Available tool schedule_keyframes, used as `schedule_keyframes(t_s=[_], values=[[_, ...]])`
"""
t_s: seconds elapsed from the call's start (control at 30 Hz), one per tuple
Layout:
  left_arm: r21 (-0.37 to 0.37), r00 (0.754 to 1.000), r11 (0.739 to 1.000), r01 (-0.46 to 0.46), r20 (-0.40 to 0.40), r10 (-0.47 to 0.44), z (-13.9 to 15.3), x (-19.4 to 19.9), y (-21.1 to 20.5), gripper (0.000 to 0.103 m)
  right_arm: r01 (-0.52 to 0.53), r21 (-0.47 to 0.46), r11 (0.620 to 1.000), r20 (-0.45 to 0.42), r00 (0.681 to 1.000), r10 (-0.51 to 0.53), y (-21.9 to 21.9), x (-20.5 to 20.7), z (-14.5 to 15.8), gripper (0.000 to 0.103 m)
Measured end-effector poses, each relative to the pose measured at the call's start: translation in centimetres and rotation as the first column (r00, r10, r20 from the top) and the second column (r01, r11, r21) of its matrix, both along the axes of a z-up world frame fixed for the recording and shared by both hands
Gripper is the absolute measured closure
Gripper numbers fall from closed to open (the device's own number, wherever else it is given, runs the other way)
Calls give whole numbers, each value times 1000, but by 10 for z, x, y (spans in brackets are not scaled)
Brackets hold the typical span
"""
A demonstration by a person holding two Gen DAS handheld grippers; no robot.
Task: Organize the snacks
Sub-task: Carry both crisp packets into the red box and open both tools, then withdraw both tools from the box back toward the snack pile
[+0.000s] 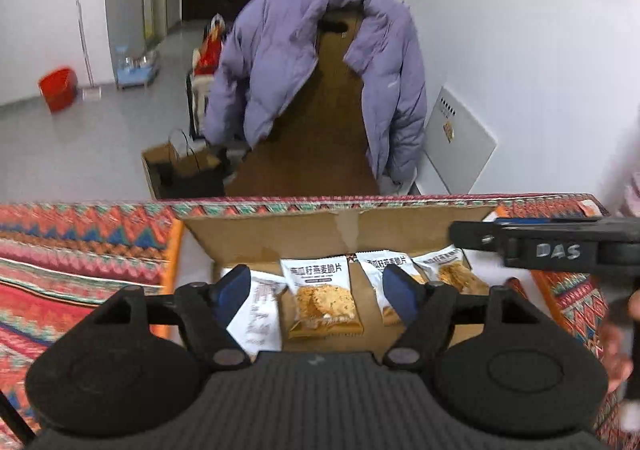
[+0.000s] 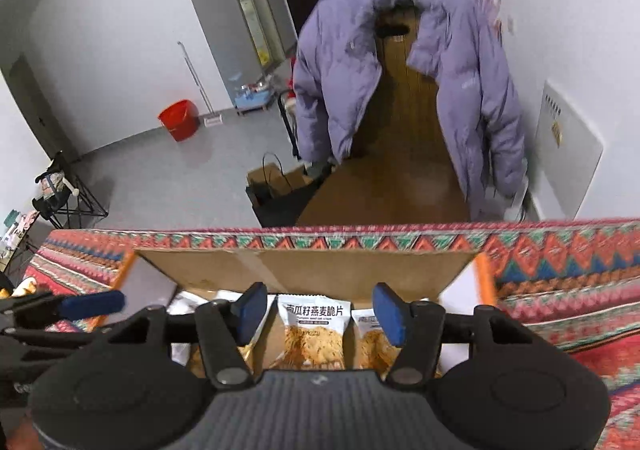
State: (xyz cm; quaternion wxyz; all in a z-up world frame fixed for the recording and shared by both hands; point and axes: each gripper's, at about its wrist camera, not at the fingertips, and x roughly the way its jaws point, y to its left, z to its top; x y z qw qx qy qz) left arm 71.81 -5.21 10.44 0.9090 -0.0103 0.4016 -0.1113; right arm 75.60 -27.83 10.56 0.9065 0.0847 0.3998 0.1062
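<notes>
Cloth, patterned red and teal zigzag weave (image 1: 72,250), spread under open brown cardboard box (image 1: 304,228). Left black two-finger gripper (image 1: 316,290): blue pads wide apart, holding nothing, poised over white-and-orange oat-crisp snack packets (image 1: 320,296) lying inside box. Right black two-finger gripper (image 2: 320,314): likewise spread and empty, above same packets. Advisable: straddle one packet only, descend squarely, close on sealed edge, avoid crushing the crisps.
</notes>
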Motion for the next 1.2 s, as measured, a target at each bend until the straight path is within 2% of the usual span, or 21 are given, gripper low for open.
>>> schedule_keyframes(t_s=[0.03, 0.07, 0.13, 0.23, 0.33, 0.53, 0.63, 0.73, 0.83, 0.93, 1.0, 1.07, 1.2], values=[[9, 1000, 1000, -1, 6, 1, 10, -11, 3, 27, -6, -7, 1000, 6, 1000, 6, -2, -9, 8, 41], [14, 1000, 1000, -6, 11, 6, 17, -19, 5, 26, -23, -18, 1000, 4, 1000, 23, -3, -20, 16, 31], [35, 999, 999, -28, 25, 28, 30, -43, 10, 23, -75, -26, 997, -14, 997, 74, -5, -44, 27, 23], [63, 998, 997, -40, 55, 36, 45, -85, 15, 21, -104, -64, 993, -14, 995, 103, -4, -81, 41, 23], [47, 995, 997, -56, 81, 52, 57, -125, 23, 17, -120, -96, 988, 18, 992, 122, -2, -124, 55, 21], [32, 991, 997, -73, 115, 69, 64, -203, 34, 17, -134, -102, 986, 87, 986, 143, -2, -206, 68, 15], [31, 987, 996, -87, 141, 82, 58, -242, 39, 17, -160, -73, 984, 119, 979, 168, -5, -247, 62, 7], [55, 982, 996, -76, 175, 65, 48, -284, 42, 15, -166, -64, 984, 135, 976, 173, -9, -292, 47, 7], [80, 969, 994, -69, 241, 48, 34, -335, 44, 9, -151, -98, 984, 203, 965, 169, -11, -340, 34, 7], [82, 960, 994, -71, 278, 45, 17, -382, 47, 8, -126, -112, 986, 257, 954, 152, -12, -386, 20, 6], [71, 954, 995, -66, 298, 42, 6, -410, 50, 3, -119, -101, 988, 284, 948, 143, -13, -413, 13, 6], [74, 941, 994, -85, 335, 55, -6, -439, 52, 2, -97, -103, 990, 317, 940, 125, -13, -442, 6, 4], [98, 892, 971, -218, 425, 157, -23, -485, 55, 0, -56, -150, 987, 379, 919, 109, -16, -497, -6, 0]])
